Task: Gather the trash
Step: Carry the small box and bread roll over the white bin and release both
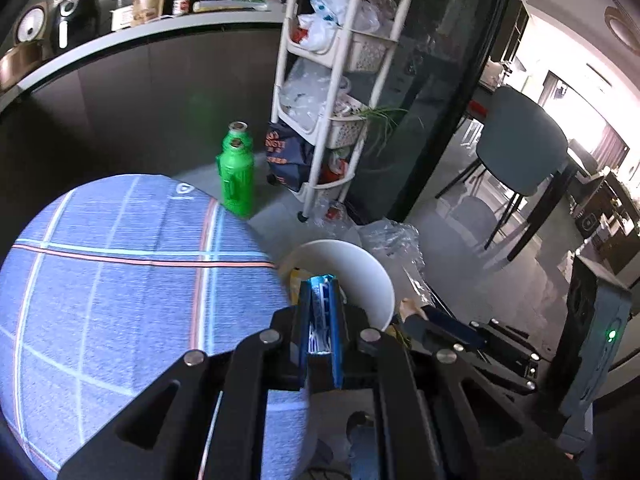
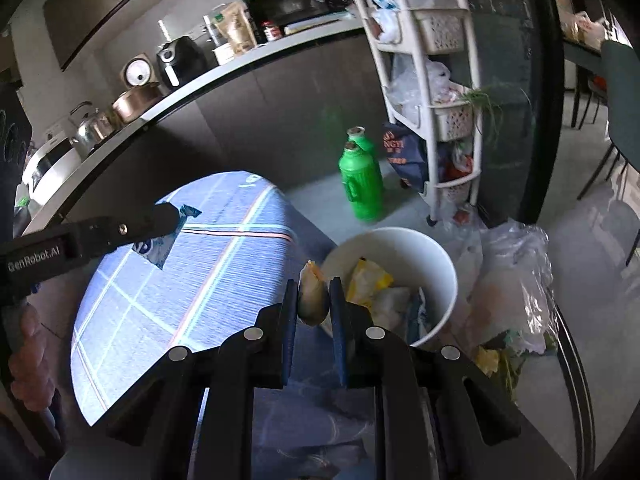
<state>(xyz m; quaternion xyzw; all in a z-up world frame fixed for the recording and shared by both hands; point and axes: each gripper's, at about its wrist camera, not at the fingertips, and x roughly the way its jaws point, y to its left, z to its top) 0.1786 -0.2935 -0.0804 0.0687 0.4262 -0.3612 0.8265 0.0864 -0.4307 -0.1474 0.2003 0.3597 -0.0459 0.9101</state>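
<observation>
Right wrist view shows the right gripper [image 2: 314, 298] with its jaws drawn close around a small tan, crumpled scrap [image 2: 313, 298], pinched near the fingertips and held just short of the near rim of the white bin [image 2: 448, 280], which stands on the floor at the right edge of the round table [image 2: 132, 300] with its blue plaid cloth. That pinch at the tips looks chosen so the scrap can fall free once the jaws part over the opening. Inside the bin lie a yellow wrapper [image 2: 370, 280] and other pale packaging, so some of the collecting is evidently done. The left gripper [image 2: 176, 216] reaches in over the far part of the table and grips a blue-and-white wrapper [image 2: 160, 246], which hangs below its tips, clear of the cloth; in the left wrist view the same left gripper [image 1: 322, 312] has its jaws nearly closed on the thin wrapper [image 1: 320, 308], already pointed toward the bin [image 1: 384, 280]. Both pieces are lifted rather than dragged (probably to keep the cloth from bunching). Clear plastic bags [image 2: 516, 280] are heaped on the floor just beside the bin, and two green bottles [image 2: 360, 184] stand farther back near a white shelf cart [image 2: 428, 92].
</observation>
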